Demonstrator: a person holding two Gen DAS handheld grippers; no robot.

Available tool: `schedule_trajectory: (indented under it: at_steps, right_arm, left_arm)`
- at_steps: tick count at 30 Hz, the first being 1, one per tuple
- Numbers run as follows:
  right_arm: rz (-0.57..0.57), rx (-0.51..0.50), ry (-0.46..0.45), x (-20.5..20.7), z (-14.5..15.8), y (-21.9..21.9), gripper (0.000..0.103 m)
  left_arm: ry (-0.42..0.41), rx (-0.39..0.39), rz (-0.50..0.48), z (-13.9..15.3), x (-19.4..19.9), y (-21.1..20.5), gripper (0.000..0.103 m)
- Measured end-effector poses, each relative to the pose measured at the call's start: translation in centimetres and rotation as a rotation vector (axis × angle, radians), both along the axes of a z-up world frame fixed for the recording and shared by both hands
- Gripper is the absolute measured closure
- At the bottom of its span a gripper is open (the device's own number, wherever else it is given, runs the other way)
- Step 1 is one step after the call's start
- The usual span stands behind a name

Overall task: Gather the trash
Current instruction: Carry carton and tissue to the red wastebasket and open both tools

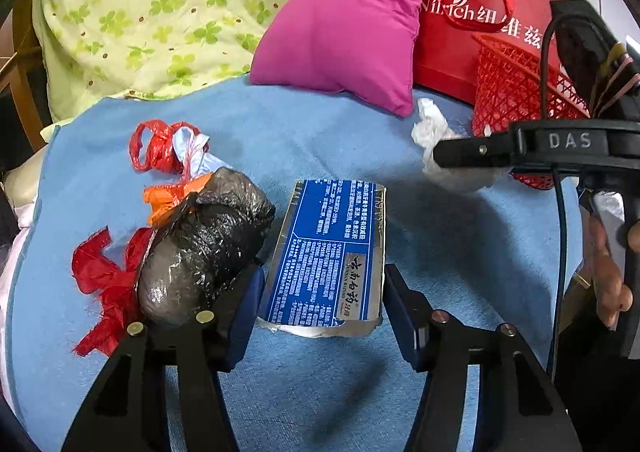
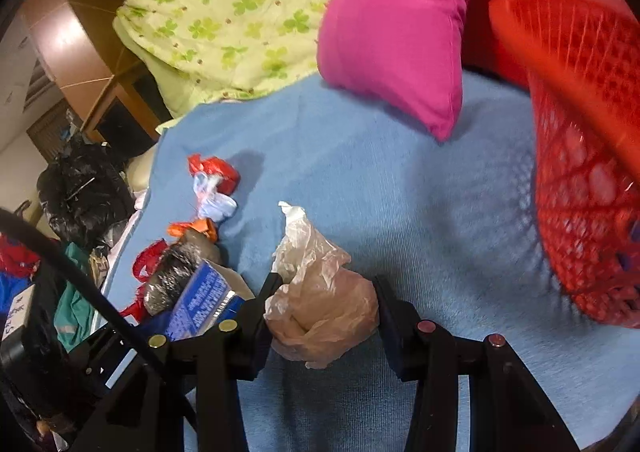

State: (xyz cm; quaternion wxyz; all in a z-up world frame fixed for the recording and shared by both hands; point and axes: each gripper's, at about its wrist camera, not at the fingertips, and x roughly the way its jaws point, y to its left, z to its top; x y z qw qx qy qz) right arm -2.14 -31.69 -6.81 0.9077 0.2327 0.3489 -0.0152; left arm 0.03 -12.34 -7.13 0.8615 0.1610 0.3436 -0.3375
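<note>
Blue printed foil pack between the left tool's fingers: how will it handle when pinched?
The flattened blue printed foil pack looks empty, so probably light. Its creased silver edges and torn end suggest it will buckle rather than stay stiff. Lying flat on the blue towel, its glossy foil may slip; pinching an edge seems safer.

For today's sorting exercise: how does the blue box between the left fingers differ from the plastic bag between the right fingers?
The blue box is flat, stiff and printed; the plastic bag is crumpled, translucent and plain. The box has straight edges; the bag is a shapeless wad. Both sit above the blue blanket.
</note>
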Motion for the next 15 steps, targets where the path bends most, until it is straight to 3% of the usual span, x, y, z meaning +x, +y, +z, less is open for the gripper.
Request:
schedule_trajectory:
  at_steps: [8, 12, 15]
  right_arm:
    - [-0.023, -0.095, -0.177, -3.6, 4.3, -0.4, 0.054]
    - [-0.082, -0.077, -0.251, -5.8, 5.6, -2.4, 0.054]
    - [-0.119, -0.068, -0.304, -7.6, 6.6, -3.8, 0.055]
  left_arm:
    - [-0.029, -0.082, 0.009, 2.1, -2.4, 0.1, 0.042]
    - [-0.022, -0.131, -0.001, 3.9, -3.5, -1.0, 0.042]
    - [-0.071, -0.137, -0.045, 6.3, -4.6, -2.9, 0.042]
